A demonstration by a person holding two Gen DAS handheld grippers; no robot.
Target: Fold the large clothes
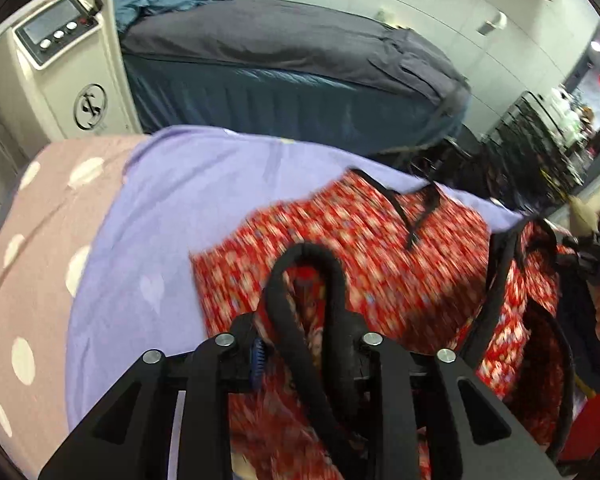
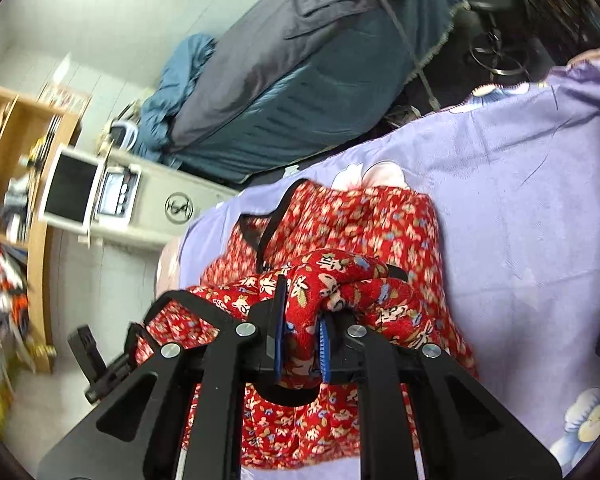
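Note:
A red floral garment with black trim (image 1: 364, 236) lies partly spread on a lilac bedsheet (image 1: 172, 208). My left gripper (image 1: 304, 340) is shut on the garment's black-edged strap loop, which arches up between its fingers. My right gripper (image 2: 302, 340) is shut on a bunched fold of the same red garment (image 2: 340, 216), lifted a little above the sheet (image 2: 532, 184). The right gripper also shows at the right edge of the left wrist view (image 1: 592, 256), holding a hanging part of the cloth.
A second bed with grey and teal covers (image 1: 284, 60) stands behind. A cream machine with a control panel (image 1: 56, 64) is at the left. A wooden shelf (image 2: 16, 184) with clutter stands by the wall. A dotted pink cover (image 1: 32, 264) borders the sheet.

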